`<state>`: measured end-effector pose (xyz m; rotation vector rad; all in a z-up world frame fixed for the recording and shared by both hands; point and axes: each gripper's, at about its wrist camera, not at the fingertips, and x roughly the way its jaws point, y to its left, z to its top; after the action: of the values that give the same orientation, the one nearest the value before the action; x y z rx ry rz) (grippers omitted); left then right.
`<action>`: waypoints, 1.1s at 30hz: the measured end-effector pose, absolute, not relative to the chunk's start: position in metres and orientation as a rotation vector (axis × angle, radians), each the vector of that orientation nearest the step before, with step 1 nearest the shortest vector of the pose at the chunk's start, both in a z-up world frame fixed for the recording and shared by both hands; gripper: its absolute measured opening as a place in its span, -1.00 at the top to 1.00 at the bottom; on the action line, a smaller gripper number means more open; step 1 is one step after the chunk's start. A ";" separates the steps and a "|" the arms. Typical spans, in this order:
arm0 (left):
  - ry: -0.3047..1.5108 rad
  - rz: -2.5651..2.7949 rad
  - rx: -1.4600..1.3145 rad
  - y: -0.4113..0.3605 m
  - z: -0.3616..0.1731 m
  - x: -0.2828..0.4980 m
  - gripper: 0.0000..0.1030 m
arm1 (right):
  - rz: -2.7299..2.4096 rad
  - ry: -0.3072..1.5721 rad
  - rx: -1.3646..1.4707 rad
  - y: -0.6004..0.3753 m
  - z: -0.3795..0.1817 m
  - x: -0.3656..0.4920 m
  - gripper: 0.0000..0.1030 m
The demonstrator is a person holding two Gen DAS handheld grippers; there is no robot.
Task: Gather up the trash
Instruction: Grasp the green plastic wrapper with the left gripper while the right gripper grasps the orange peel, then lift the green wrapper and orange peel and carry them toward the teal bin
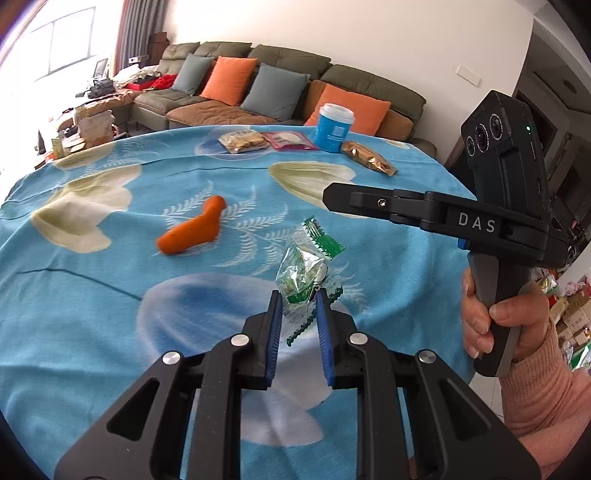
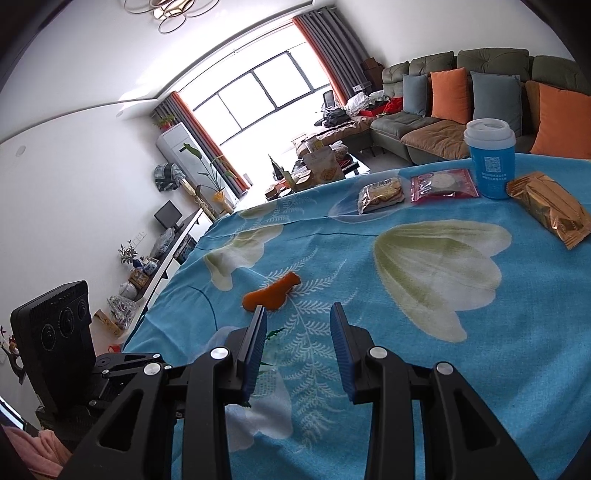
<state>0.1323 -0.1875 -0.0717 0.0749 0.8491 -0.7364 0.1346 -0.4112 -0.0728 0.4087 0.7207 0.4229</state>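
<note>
Left tool (image 1: 298, 295) pinches green wrapper (image 1: 306, 273); right tool (image 2: 298, 314) hovers spread.

A big window (image 2: 258, 103) lets in bright light. Orange and grey curtains (image 2: 325, 48) hang beside it. A long green and brown sofa (image 1: 258, 85) stands by the white wall (image 1: 369, 33), with orange and grey-blue cushions (image 1: 229, 79) on it. Round ring lamps (image 2: 173, 11) hang from the ceiling. A tall white air cooler (image 2: 181, 147) stands near the window.
</note>
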 end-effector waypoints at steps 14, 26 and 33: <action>0.840 -0.543 -0.028 -0.073 -0.073 0.119 0.63 | 0.464 0.826 0.361 -0.357 -0.087 0.180 0.35; 0.814 -0.428 -0.092 -0.024 -0.067 0.116 0.63 | 0.451 0.887 0.385 -0.339 -0.098 0.203 0.35; 0.813 -0.397 -0.110 -0.007 -0.069 0.112 0.63 | 0.440 0.907 0.426 -0.340 -0.103 0.208 0.36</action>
<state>0.1120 -0.0065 -0.0694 -0.1099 0.8125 -0.3972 0.2080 -0.3402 -0.1029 0.4261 0.9067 0.4399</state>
